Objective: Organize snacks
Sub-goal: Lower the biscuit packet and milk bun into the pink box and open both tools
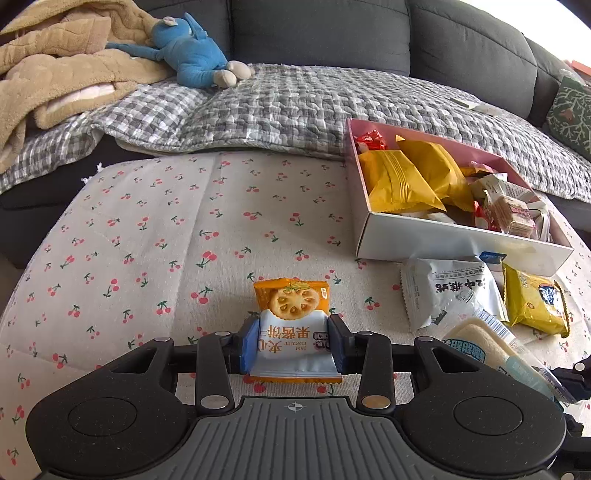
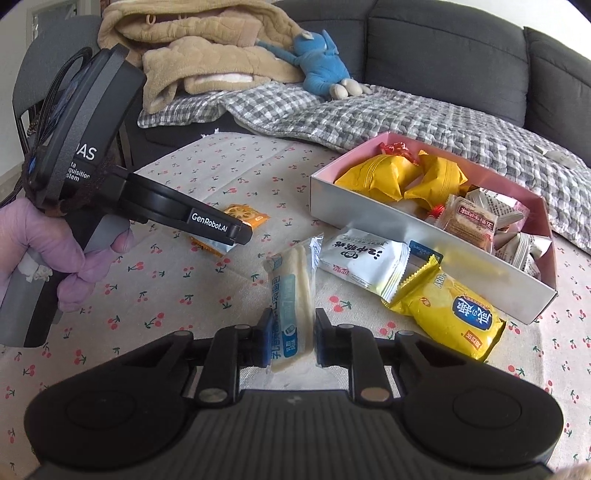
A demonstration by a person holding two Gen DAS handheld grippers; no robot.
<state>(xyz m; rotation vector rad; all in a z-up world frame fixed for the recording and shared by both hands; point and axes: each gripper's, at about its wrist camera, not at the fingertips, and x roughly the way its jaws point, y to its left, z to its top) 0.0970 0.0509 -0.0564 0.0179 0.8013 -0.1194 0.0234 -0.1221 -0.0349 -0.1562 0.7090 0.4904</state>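
Observation:
My left gripper [image 1: 291,345] is shut on an orange and white jam biscuit packet [image 1: 291,325] lying on the cherry-print cloth [image 1: 166,240]; the packet also shows under the left gripper in the right wrist view [image 2: 243,218]. My right gripper [image 2: 290,341] is shut on a long clear-wrapped white bread stick [image 2: 295,291], which also shows in the left wrist view [image 1: 491,347]. A pink-lined white box [image 1: 454,242] [image 2: 369,210] holds several yellow, red and grey snack packets. A white packet [image 2: 365,260] and a yellow packet [image 2: 458,314] lie in front of the box.
A grey sofa [image 1: 321,33] with a checked quilt [image 1: 295,107], a tan blanket [image 1: 55,62] and a blue plush toy [image 1: 188,51] lies behind the table. A gloved hand [image 2: 44,243] holds the left gripper at the left of the right wrist view.

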